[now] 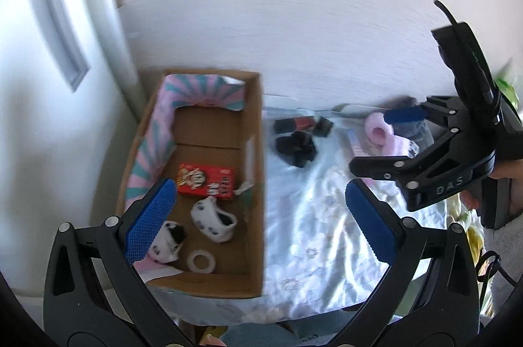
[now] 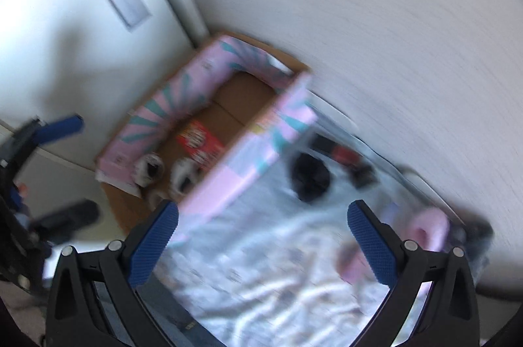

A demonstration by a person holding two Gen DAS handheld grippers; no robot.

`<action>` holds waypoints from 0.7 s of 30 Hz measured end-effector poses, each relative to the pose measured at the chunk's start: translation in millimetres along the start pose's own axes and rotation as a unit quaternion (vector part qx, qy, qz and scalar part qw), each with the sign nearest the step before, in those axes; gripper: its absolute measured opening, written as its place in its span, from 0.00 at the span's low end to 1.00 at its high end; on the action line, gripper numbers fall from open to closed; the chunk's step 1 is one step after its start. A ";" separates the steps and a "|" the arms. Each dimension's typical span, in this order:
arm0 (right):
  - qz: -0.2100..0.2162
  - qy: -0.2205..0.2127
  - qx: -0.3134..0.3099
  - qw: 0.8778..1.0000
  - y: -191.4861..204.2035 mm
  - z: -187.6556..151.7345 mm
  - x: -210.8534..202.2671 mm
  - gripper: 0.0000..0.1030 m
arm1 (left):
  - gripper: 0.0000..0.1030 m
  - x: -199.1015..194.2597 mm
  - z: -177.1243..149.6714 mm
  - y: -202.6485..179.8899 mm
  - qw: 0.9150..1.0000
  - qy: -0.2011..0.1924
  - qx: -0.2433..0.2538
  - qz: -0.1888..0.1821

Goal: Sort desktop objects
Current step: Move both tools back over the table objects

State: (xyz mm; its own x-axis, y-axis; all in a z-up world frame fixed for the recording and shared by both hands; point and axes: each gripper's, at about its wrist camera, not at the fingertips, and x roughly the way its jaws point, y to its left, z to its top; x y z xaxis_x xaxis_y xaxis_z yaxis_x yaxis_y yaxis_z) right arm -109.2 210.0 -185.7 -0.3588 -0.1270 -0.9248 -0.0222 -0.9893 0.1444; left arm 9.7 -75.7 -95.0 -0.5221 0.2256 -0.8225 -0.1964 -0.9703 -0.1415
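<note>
**Floral cloth, box on the left, loose bits at the back**

Flowered tablecloth [image 1: 313, 216] under me, white wall behind. Black scrunchie [image 1: 295, 147] lies just right of the cardboard box [image 1: 255, 170], ahead of my left tongs [image 1: 261, 222], slightly right of centre. Pink roll [image 1: 376, 131] sits further right, beside my right tongs [image 1: 379, 144], the nearer pair for it. Both pairs gape wide, holding nothing. Red packet [image 1: 207, 180] and spotted socks [image 1: 214, 217] are already boxed.

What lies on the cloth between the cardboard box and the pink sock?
In the left wrist view, a black bundle and a dark-and-red item lie between the cardboard box and pink sock.
</note>
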 end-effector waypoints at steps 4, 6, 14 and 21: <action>0.002 -0.006 0.050 0.999 -33.1 -27.3 -17.4 1.00 | 1.00 6.3 7.1 -25.9 1.000 0.002 0.024 -0.020; -0.013 0.015 0.070 0.997 -50.6 -41.8 -19.9 1.00 | 1.00 8.4 11.6 -41.9 0.999 -0.001 0.041 -0.027; -0.061 0.008 0.164 0.985 -119.4 -110.7 -46.0 1.00 | 1.00 31.6 16.8 -88.9 0.994 0.025 0.099 -0.034; -0.103 0.022 0.214 0.971 -159.9 -161.8 -46.9 1.00 | 1.00 72.1 -0.4 -127.4 0.987 0.082 0.128 -0.046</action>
State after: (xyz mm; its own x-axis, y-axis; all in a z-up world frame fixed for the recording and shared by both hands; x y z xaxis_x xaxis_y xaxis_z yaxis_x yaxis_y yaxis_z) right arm 62.2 362.4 -222.3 -0.2661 0.0589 -0.9621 -0.4788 -0.8744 0.0789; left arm -2.6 64.1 -136.5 -0.3548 0.2738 -0.8939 -0.4515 -0.8875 -0.0926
